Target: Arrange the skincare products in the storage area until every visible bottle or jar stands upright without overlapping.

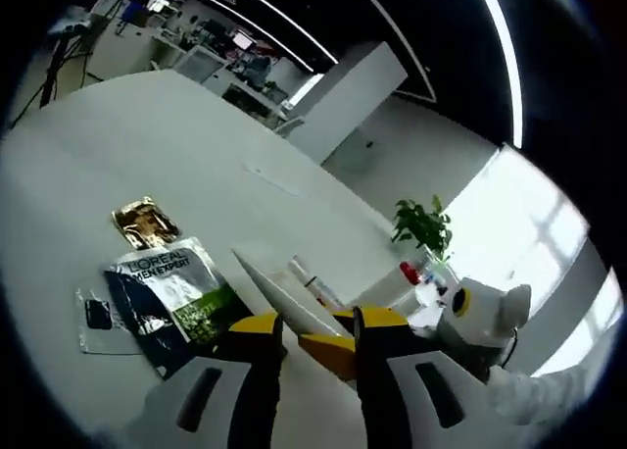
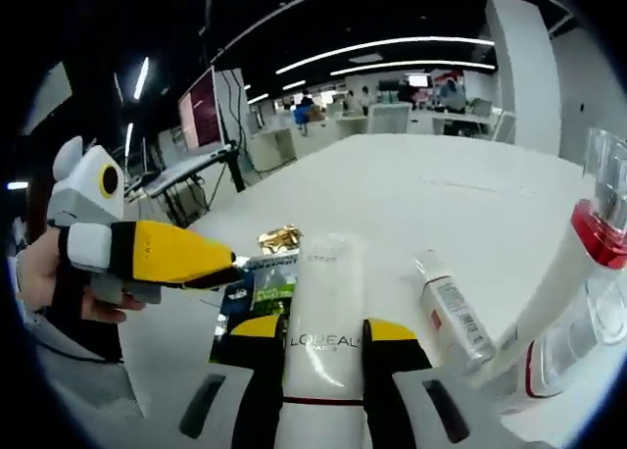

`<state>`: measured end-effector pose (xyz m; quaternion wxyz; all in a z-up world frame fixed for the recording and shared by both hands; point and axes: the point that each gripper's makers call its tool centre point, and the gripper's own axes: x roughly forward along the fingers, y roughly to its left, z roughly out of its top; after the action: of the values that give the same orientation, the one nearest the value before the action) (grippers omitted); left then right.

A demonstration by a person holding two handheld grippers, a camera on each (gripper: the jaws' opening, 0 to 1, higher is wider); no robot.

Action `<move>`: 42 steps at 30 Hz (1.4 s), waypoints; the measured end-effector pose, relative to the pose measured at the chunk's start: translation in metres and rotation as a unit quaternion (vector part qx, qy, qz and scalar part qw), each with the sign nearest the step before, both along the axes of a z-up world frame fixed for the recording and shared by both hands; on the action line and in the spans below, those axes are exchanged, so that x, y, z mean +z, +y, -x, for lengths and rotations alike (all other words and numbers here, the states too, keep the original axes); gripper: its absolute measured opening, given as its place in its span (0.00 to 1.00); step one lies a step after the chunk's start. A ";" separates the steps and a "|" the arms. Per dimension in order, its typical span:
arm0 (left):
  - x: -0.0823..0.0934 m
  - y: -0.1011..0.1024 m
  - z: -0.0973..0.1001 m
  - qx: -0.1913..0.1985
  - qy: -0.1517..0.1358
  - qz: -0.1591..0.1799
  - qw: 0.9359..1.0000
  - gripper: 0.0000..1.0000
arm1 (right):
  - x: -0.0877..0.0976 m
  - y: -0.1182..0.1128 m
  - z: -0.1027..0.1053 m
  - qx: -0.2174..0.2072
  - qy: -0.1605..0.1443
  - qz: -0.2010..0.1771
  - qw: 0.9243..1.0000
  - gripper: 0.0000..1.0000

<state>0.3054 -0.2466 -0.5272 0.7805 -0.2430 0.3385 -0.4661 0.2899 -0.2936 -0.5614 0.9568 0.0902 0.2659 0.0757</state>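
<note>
The right tool [image 2: 318, 346] has its yellow-tipped jaws closed on the sides of a white tube [image 2: 323, 322], pointing out over the tabletop. The left tool [image 2: 220, 263], gripped by a hand [image 2: 54, 273] at the tabletop's near edge, has its jaws drawn together, tips toward the tube.

In the left gripper view, the left tool [image 1: 318, 336] shows jaws nearly together.

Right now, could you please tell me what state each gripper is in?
Left gripper: closed on the end of a white tube.
Right gripper: closed on the same white tube, around its body.
</note>
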 end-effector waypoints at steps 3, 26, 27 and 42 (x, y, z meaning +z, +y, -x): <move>0.003 -0.002 0.002 0.003 0.006 0.010 1.000 0.24 | 0.013 0.012 0.002 0.014 -0.013 -0.021 1.000 0.22; 0.026 -0.013 0.011 -0.013 0.020 0.070 0.997 0.26 | 0.060 0.051 0.028 0.081 -0.084 0.024 0.993 0.23; 0.026 -0.013 0.011 -0.012 0.023 0.071 0.997 0.26 | 0.060 0.050 0.028 0.080 -0.084 0.023 0.993 0.23; 0.047 -0.020 0.018 -0.041 -0.046 0.064 0.996 0.10 | 0.057 0.051 0.029 0.105 -0.082 0.050 0.990 0.25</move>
<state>0.2869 -0.2663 -0.4800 0.7581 -0.2567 0.2808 -0.5296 0.2606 -0.2427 -0.5047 0.9655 0.0070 0.1979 0.1691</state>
